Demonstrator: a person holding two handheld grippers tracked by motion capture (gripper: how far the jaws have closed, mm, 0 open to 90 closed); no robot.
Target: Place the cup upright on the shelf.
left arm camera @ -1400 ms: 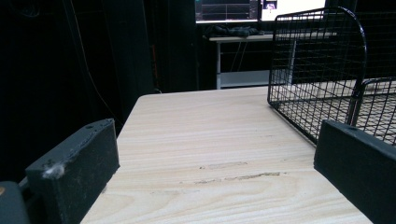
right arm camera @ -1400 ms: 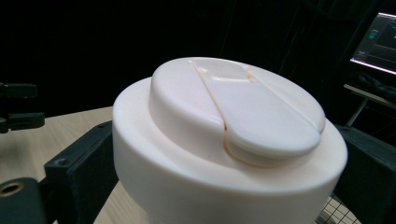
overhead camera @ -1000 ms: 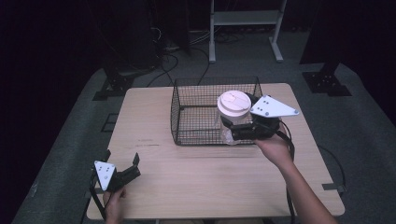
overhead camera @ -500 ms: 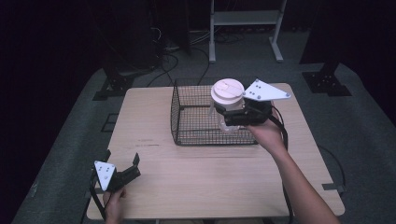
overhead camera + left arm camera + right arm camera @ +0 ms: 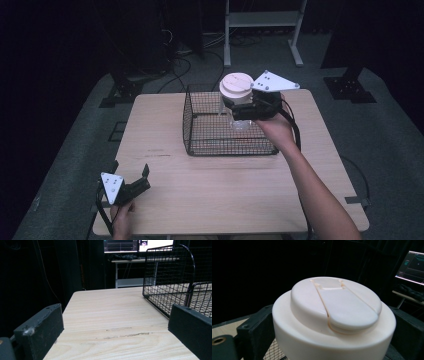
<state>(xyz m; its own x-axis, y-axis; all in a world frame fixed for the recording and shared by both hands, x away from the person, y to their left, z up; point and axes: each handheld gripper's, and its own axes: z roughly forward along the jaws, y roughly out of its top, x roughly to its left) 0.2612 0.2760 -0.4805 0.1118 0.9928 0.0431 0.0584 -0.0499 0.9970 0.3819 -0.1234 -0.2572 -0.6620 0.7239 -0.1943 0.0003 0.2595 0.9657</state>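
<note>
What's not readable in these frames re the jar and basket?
- Jar contents: high view, too small; the right hand-held gripper covers its body.
- Jar body: right gripper view, the white lid hides it.
- Wire basket: left gripper view, right part cut off by the frame edge.

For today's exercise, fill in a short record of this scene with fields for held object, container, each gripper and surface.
held object: clear jar with a cream flip-top lid, upright
container: black wire basket, on the table's far half
right gripper: jaws closed on the jar's sides, holding it above the basket
left gripper: jaws apart, holding nothing, low at the table's near left corner
surface: light wooden table
</note>
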